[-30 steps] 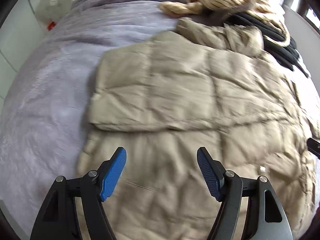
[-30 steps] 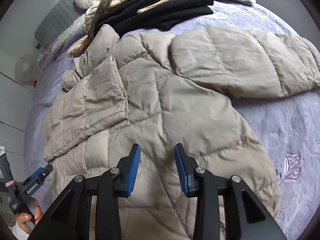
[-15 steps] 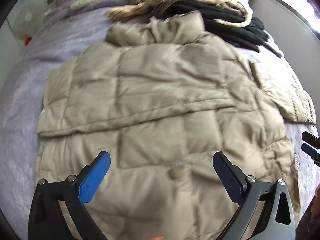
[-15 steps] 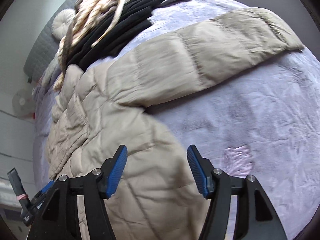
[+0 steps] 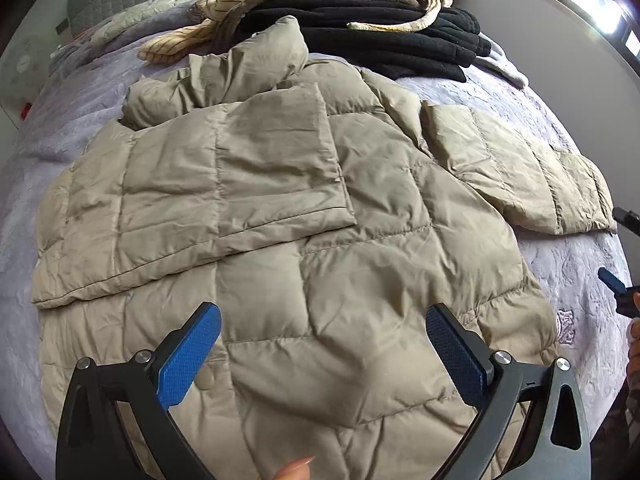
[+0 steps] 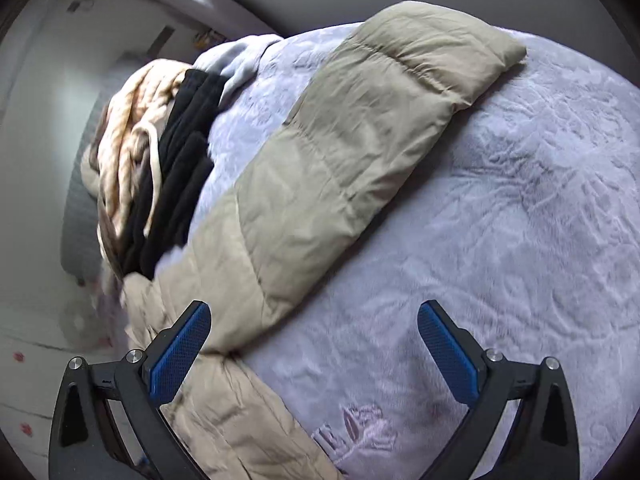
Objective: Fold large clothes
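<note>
The left tool (image 5: 323,356) stands at its widest, nothing between its blue pads, above the lower body of the beige puffer jacket (image 5: 320,264). Half a second ago it was already that wide; a second ago it was narrower. The right tool (image 6: 314,354) has just been opening and now gapes fully, empty, over the bed (image 6: 520,240) just beside the jacket's outstretched sleeve (image 6: 352,148). A second ago it was over the middle of the jacket. Both have let go and shifted, so I judge one fold finished and the outstretched sleeve next.

The left wrist view shows the whole jacket spread on the bed, its other sleeve (image 5: 200,200) already folded across the chest, collar toward the black clothes (image 5: 380,48) piled beyond. The right wrist view shows the outstretched sleeve close up, its cuff well out from the jacket body.
</note>
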Motion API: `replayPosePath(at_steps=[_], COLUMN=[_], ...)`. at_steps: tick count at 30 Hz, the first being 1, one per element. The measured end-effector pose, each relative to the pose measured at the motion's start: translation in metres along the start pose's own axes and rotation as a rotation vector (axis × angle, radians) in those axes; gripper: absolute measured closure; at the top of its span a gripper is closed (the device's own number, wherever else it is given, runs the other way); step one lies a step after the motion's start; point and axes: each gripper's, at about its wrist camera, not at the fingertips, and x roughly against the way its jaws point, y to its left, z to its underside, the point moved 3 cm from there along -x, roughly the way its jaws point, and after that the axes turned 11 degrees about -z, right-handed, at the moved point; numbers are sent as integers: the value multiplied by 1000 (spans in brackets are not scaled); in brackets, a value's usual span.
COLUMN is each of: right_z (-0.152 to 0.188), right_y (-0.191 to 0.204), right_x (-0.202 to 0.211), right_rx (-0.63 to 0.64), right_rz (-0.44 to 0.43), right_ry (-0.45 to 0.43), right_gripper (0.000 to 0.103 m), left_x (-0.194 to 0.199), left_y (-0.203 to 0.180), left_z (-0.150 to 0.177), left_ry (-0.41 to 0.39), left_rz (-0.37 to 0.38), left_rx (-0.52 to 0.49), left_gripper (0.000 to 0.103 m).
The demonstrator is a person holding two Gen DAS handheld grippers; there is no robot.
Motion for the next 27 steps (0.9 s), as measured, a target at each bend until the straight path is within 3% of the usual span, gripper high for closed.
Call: replayPosePath(at_steps=[14, 15, 16, 17, 18, 22, 27], right_z=[-75, -77, -77, -77, -76, -76, -50], right_y=[-49, -47, -46, -44, -40, 9, 118], right_x=[-41, -45, -51, -55, -60, -60, -68], right_rx=[-354, -374, -400, -416, -426, -259, 65], right_rz=[-258, -279, -298, -301, -307, -288, -291], right_ry=[-127, -124, -103, -86, -74, -72, -1], right_gripper=[2, 16, 59, 84, 99, 99, 99], left_x=[-11, -11, -10, -10, -9, -4, 1], left_y=[16, 19, 23, 27, 32, 51, 86], left_z=[-2, -1, -1, -1, -2, -3, -6], left_ry=[50, 50, 51, 51, 51, 32, -6], left_rz=[-15, -18, -20, -21, -25, -45, -89], left_rx=[66, 72, 80, 88, 96, 115, 137], left_gripper=[0, 0, 0, 0, 0, 0, 0])
